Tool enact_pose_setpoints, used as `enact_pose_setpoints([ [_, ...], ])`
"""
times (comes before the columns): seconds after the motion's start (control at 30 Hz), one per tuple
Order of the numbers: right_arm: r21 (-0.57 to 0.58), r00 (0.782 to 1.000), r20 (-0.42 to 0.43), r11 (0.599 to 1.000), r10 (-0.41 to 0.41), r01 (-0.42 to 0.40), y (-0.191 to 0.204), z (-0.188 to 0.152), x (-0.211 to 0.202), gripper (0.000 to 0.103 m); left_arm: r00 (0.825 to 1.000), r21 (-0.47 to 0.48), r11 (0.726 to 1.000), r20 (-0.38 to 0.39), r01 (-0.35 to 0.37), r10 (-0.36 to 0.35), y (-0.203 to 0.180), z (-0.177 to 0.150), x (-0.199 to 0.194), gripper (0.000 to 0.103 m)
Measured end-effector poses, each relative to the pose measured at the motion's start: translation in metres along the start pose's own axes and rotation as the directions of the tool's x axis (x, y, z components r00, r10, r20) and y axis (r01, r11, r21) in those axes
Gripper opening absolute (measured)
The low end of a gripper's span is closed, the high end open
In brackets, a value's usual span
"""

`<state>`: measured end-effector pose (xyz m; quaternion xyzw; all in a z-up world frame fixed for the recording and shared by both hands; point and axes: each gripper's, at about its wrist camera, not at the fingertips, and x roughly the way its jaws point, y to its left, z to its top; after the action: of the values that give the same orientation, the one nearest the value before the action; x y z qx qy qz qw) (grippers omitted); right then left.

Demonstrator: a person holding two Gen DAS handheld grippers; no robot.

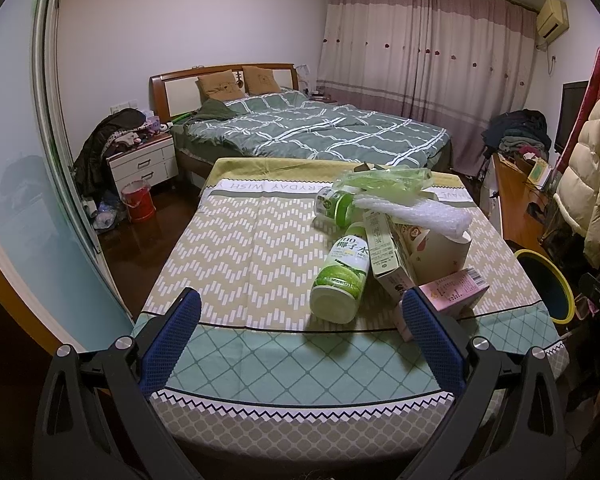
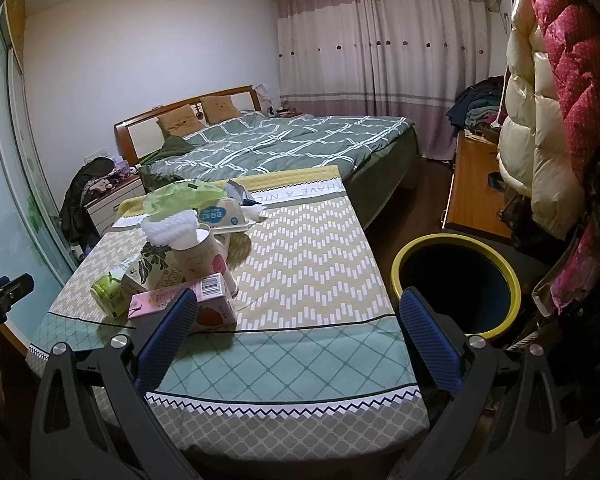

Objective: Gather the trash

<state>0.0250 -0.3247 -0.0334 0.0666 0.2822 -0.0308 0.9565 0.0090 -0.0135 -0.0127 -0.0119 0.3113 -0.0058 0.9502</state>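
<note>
Trash pile [image 1: 384,248] on table, ahead of both spread claws.

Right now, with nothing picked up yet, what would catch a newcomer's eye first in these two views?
A heap of trash on the patterned tablecloth-covered table: a green-labelled plastic bottle lying on its side, a pink carton and a crumpled green plastic bag. Beside the table's right edge stands a yellow-rimmed dark round bin. Both sets of blue-padded jaws are spread open and hold nothing.
</note>
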Motion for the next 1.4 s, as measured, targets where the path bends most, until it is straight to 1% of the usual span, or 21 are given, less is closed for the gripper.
enact_pose_setpoints([
  [1.03, 0.000, 1.000, 0.000, 1.000, 0.002, -0.002, 0.001, 0.001, 0.002, 0.097, 1.000, 0.001, 1.000, 0.000, 0.000, 0.000, 0.000, -0.001, 0.001, 0.099],
  [1.2, -0.021, 1.000, 0.004, 1.000, 0.023, -0.023, 0.009, 0.003, 0.010, 0.097, 1.000, -0.005, 1.000, 0.014, 0.002, -0.002, 0.000, 0.001, 0.005, 0.099],
  [1.4, -0.072, 0.997, -0.014, 0.994, 0.079, -0.080, 0.034, 0.011, 0.034, 0.097, 1.000, -0.002, 1.000, 0.008, 0.004, -0.004, 0.000, 0.004, 0.014, 0.099],
])
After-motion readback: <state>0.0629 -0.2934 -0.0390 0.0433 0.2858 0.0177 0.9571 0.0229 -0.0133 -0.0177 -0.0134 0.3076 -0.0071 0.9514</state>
